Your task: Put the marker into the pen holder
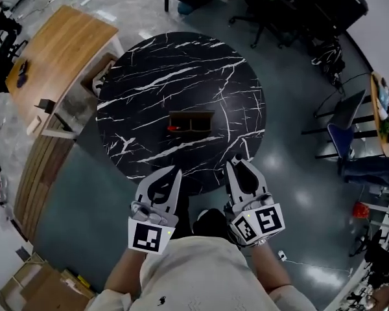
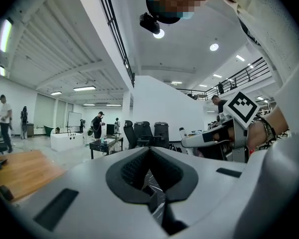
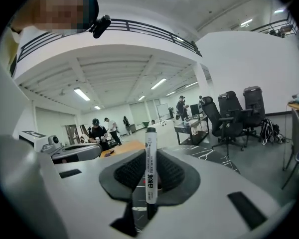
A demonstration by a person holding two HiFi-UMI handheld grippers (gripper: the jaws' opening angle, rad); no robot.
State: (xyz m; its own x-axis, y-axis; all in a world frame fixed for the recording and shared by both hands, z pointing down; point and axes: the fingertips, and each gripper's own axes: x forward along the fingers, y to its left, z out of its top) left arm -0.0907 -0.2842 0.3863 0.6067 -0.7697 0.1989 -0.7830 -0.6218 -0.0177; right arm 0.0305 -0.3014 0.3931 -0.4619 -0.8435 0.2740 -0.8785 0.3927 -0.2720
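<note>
Head view: a dark rectangular pen holder (image 1: 192, 122) stands at the centre of a round black marble table (image 1: 149, 76), well apart from both grippers.
Left gripper view: the left gripper (image 2: 150, 193) is closed and empty.
Right gripper view: the right gripper (image 3: 148, 183) clamps a white, black-capped marker (image 3: 150, 163) upright.
Risk: the narrow grip may let the marker pivot and miss the holder.

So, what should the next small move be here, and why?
Probably carry the right tool forward over the table toward the pen holder: it is shut on the marker, yet sits at the table's near edge, well short of the holder.
</note>
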